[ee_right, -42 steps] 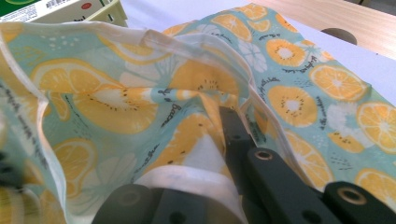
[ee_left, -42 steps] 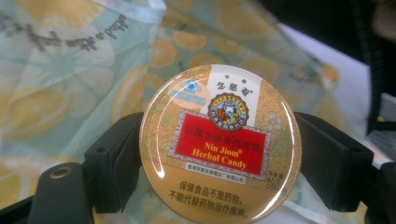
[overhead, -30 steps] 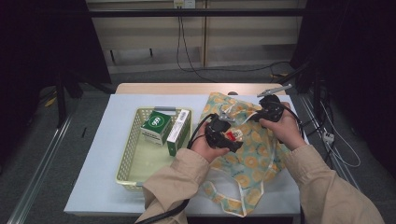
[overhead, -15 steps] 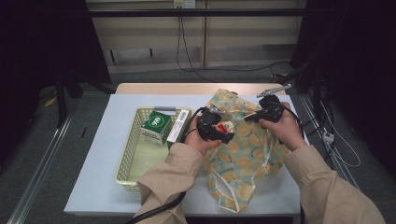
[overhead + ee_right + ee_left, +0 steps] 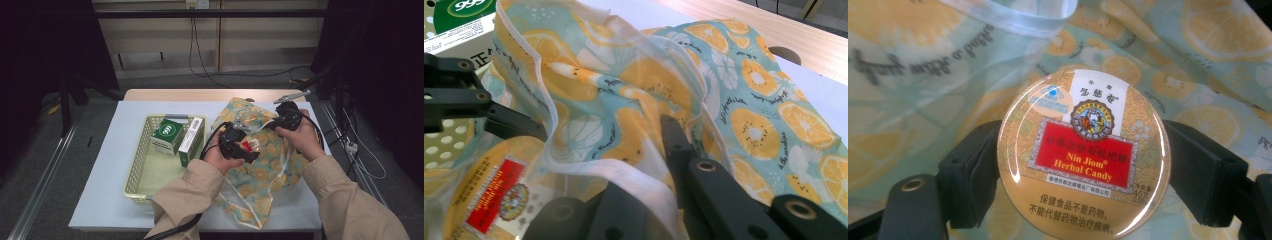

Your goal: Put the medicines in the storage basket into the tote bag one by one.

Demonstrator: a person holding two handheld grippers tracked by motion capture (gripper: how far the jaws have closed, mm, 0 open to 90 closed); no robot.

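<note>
Left claw now nearer bag, candy tin between its jaws.

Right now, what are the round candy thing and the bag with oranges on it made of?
The candy tin looks like metal with a glossy printed lid: light glints along its rim. It could be coated plastic, though. The bag seems to be thin soft cloth, matte, since it folds and wrinkles; its white edge band looks slightly see-through.
</note>
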